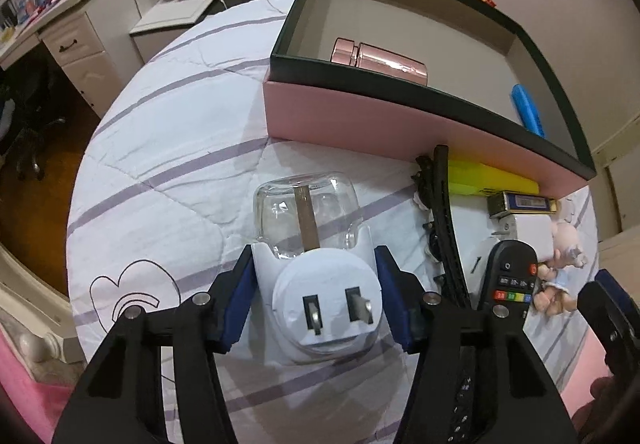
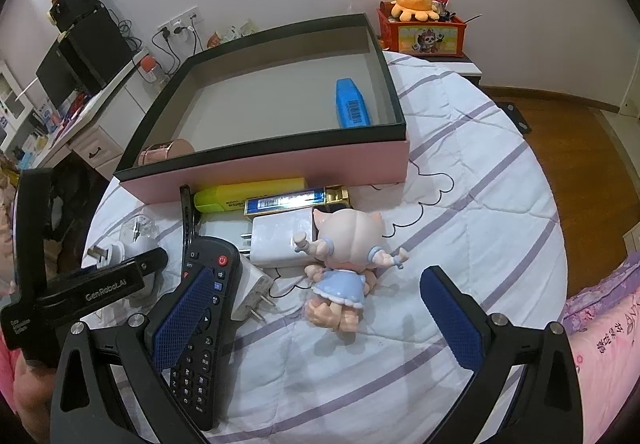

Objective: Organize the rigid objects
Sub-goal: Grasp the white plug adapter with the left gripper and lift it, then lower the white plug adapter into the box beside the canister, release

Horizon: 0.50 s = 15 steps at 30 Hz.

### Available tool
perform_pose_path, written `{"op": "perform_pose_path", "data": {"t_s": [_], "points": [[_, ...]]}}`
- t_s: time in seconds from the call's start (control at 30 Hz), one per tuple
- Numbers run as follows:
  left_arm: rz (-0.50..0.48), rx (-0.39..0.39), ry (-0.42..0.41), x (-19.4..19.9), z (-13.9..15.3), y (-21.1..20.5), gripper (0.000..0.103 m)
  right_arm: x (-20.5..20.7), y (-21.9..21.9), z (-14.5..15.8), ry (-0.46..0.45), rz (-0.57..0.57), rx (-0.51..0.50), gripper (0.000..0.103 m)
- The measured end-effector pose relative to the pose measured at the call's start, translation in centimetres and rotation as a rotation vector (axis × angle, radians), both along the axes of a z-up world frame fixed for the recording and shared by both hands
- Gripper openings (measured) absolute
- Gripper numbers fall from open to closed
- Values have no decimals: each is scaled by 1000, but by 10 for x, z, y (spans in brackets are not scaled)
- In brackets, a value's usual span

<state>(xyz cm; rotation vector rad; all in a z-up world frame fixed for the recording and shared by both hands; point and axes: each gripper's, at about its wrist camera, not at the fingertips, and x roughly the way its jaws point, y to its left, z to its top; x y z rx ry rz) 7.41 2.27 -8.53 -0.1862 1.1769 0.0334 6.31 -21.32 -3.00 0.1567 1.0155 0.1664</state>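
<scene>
Closing on the white plug night-light, the left claw is bracketing its body, pads beside its flanks, contact not clear. Its long axis is running straight ahead toward the pink box. The right claw is hanging wide apart above the doll.

Remote left of doll; box behind both; bottle in box.

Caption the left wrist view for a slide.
Left hand-held gripper closed on a white plug-in night light, pink box beyond on the bed.
</scene>
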Motion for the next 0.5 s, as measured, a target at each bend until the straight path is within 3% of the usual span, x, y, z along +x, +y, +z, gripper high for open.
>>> {"op": "perform_pose_path", "data": {"t_s": [0.23, 0.5], "points": [[-76, 11, -38, -1, 11, -5, 58, 1, 0, -1, 1, -2, 7, 103], [-125, 30, -99, 1, 43, -8, 58, 1, -3, 2, -9, -14, 8, 103]]}}
